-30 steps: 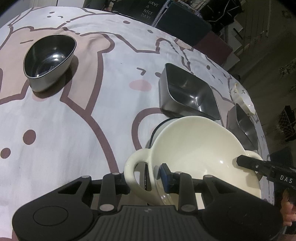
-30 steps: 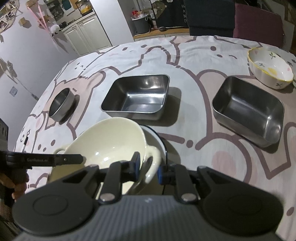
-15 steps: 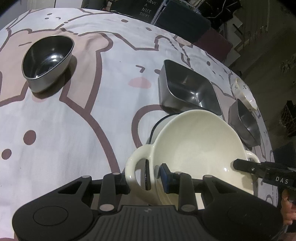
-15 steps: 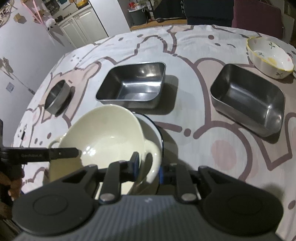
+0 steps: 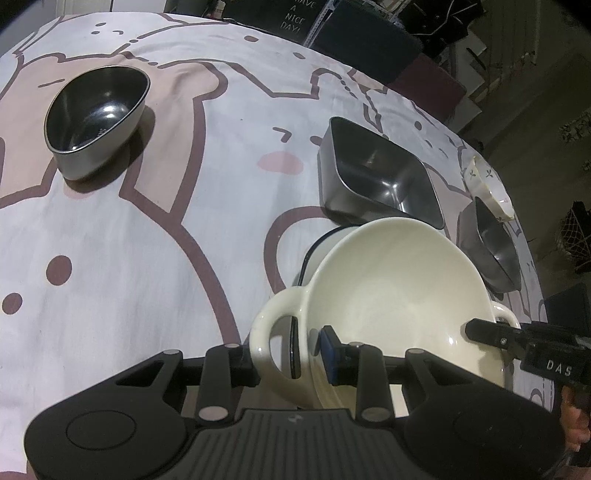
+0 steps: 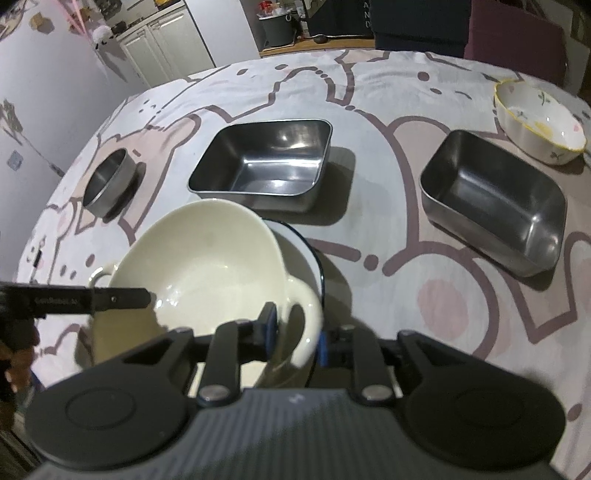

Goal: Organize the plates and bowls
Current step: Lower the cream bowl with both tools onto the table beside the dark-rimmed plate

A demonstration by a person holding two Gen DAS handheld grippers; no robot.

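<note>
Cream bowl (image 5: 391, 291): glazed ceramic, judged heavy, slippery, chippable; carried tilted between both tools, above the blue-rimmed plate (image 6: 310, 266).
Left tool (image 5: 284, 349): clamped on one loop handle.
Right tool (image 6: 297, 338): opposite handle between its jaws, which are easing apart.

A round table (image 6: 369, 110) fills most of both views, covered by a white cloth with pink and brown cartoon shapes. Beyond its far edge stand a dark chair (image 5: 365, 37) and a maroon chair (image 6: 517, 40). White cabinets (image 6: 166, 48) line a pale wall (image 6: 48, 92) on the left (the light is dim). A black sign (image 5: 295, 18) reads "HAVE A NICE DAY!"
</note>
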